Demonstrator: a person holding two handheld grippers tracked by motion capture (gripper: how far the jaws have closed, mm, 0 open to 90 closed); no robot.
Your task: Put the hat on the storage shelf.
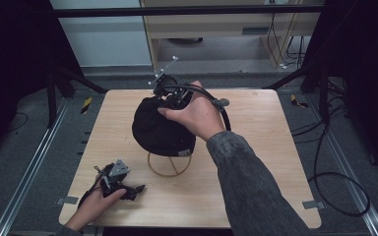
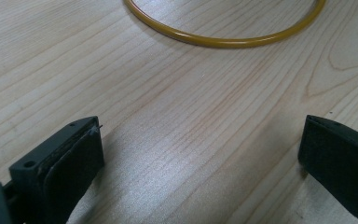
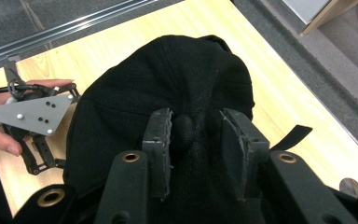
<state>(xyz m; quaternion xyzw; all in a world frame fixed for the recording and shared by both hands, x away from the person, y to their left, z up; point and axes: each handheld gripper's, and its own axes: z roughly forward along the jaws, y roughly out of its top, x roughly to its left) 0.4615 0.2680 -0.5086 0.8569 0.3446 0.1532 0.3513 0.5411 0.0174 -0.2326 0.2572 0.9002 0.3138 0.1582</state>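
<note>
- Near the front left corner of the table (image 1: 256, 196), the left gripper (image 1: 139, 188) rests low over the bare wood in the person's left hand (image 1: 91, 206), its grey three-cornered plate (image 1: 119, 168) on top.
- In the left gripper view its two black jaws stand wide apart with nothing between them, just wood grain; the pads (image 2: 77, 163) grasp nothing.
- Ahead of those jaws lies the yellow ring (image 2: 223, 41) of a wire stand, flat on the table and apart from them.
- Toward the middle of the table, the black cap (image 1: 160, 130) sits on that stand, whose ring (image 1: 170, 167) and spokes peek out under the cap's front edge.
- Whether the stand reaches up inside the cap I cannot tell; the cloth hides it.
- The right gripper (image 3: 196, 128) comes down on the cap's crown from the far side, held in the right hand (image 1: 197, 115), with its cable looping behind.
- In the right gripper view its jaws straddle the bunched cloth at the top; the gathered knob of fabric lies against the left pad (image 3: 163, 147), while a gap shows beside the right one, so the grip is loosened rather than clenched.
- A black strap (image 3: 291, 136) trails from the cap toward the table's right edge.
</note>
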